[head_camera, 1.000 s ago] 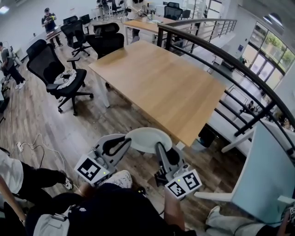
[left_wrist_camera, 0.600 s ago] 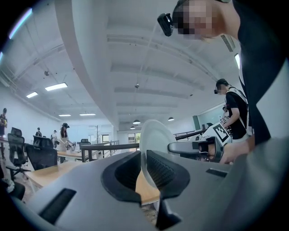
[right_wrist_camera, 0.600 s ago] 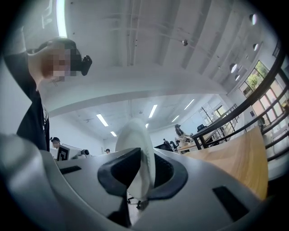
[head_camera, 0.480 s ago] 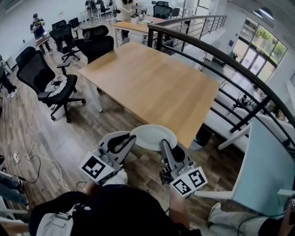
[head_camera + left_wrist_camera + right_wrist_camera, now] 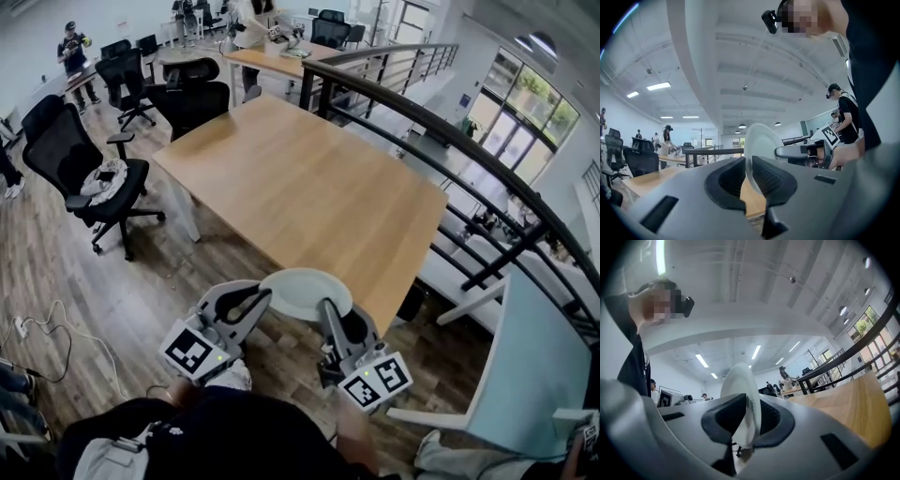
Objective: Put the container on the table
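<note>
A shallow round white container [image 5: 305, 292] hangs level between my two grippers, just at the near edge of the light wooden table [image 5: 309, 187]. My left gripper [image 5: 263, 299] is shut on its left rim and my right gripper [image 5: 328, 308] on its right rim. In the left gripper view the container [image 5: 758, 139] stands edge-on, pinched between the dark pads of the left gripper [image 5: 749, 177]. The right gripper view shows the same: the thin white container [image 5: 740, 380] clamped in the right gripper [image 5: 751, 420], with the table [image 5: 853, 413] off to the right.
Black office chairs [image 5: 80, 159] stand left of the table on the wood floor. A dark railing [image 5: 450, 141] runs along the table's far right side. A white panel [image 5: 525, 375] sits at the lower right. A cable [image 5: 47, 323] lies on the floor at left. People stand far back.
Both grippers have carried the container forward. Its far rim now overlaps the table's near edge, where before it hung over the floor short of the table.
</note>
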